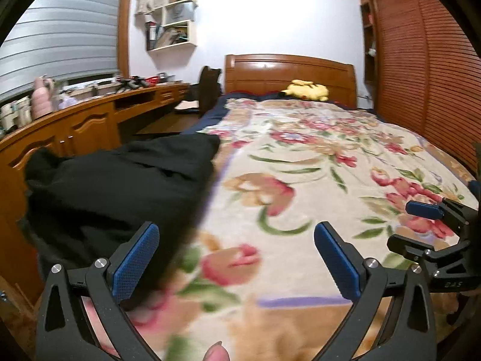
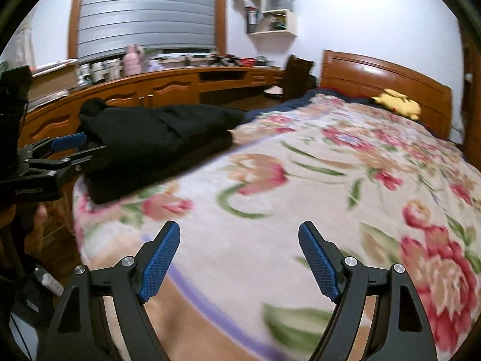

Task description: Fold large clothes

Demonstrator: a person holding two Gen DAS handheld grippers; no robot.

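Two released tools, left tool (image 1: 237, 255), right tool (image 2: 239, 255), one floral blanket (image 2: 300, 186), one black garment (image 1: 120, 180), one yellow plush (image 1: 305, 90)

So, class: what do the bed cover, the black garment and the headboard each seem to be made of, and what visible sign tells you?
Bed cover: looks like soft plush or fleece, matt, with a fuzzy printed flower pattern.
Black garment: seems a woven or knitted cloth, matt, lying in soft folds; the exact fibre cannot be told.
Headboard: appears to be varnished wood, reddish brown, with glossy highlights.
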